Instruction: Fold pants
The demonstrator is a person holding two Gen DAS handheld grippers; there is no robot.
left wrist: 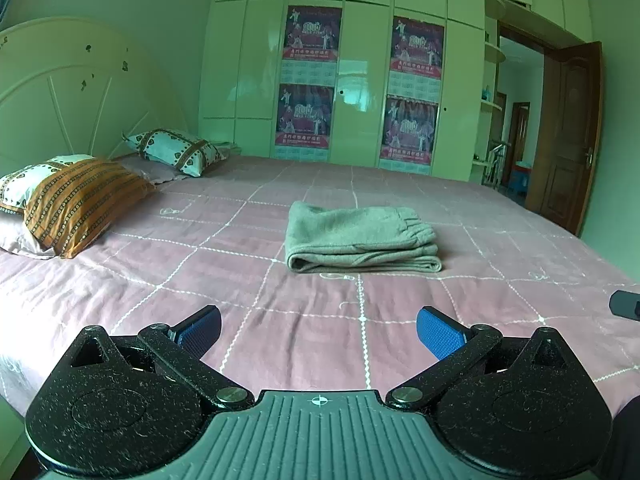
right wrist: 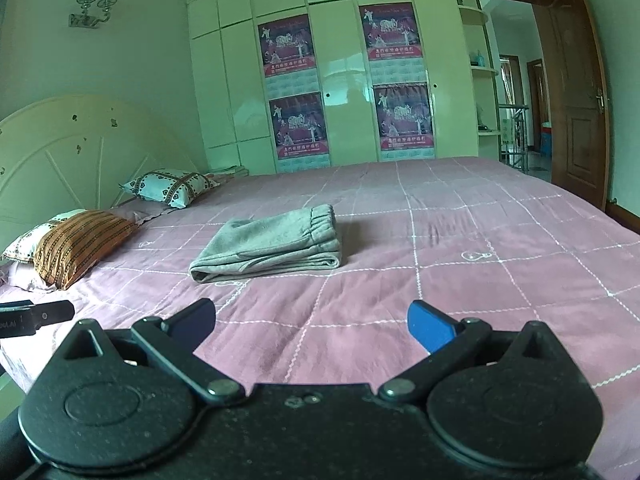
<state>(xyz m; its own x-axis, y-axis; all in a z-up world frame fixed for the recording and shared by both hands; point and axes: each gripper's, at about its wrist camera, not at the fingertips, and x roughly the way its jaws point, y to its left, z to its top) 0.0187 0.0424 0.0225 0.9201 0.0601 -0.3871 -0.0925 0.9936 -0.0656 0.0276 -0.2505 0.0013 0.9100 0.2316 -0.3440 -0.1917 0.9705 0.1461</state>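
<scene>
Grey pants (left wrist: 360, 240) lie folded in a compact stack on the pink bedspread (left wrist: 200, 280), elastic waistband to the right. In the right wrist view the pants (right wrist: 272, 244) sit left of centre. My left gripper (left wrist: 319, 330) is open and empty, pulled back above the bed near its front edge, well short of the pants. My right gripper (right wrist: 312, 324) is open and empty too, also back from the pants. The tip of the right gripper shows at the right edge of the left view (left wrist: 626, 305); the left gripper shows at the left edge of the right view (right wrist: 36, 316).
Pillows (left wrist: 80, 204) lie at the headboard (left wrist: 60, 92) on the left. A white wardrobe with posters (left wrist: 360, 80) stands behind the bed. A brown door (left wrist: 568, 136) stands open at the right. The bedspread (right wrist: 480, 260) stretches wide to the right of the pants.
</scene>
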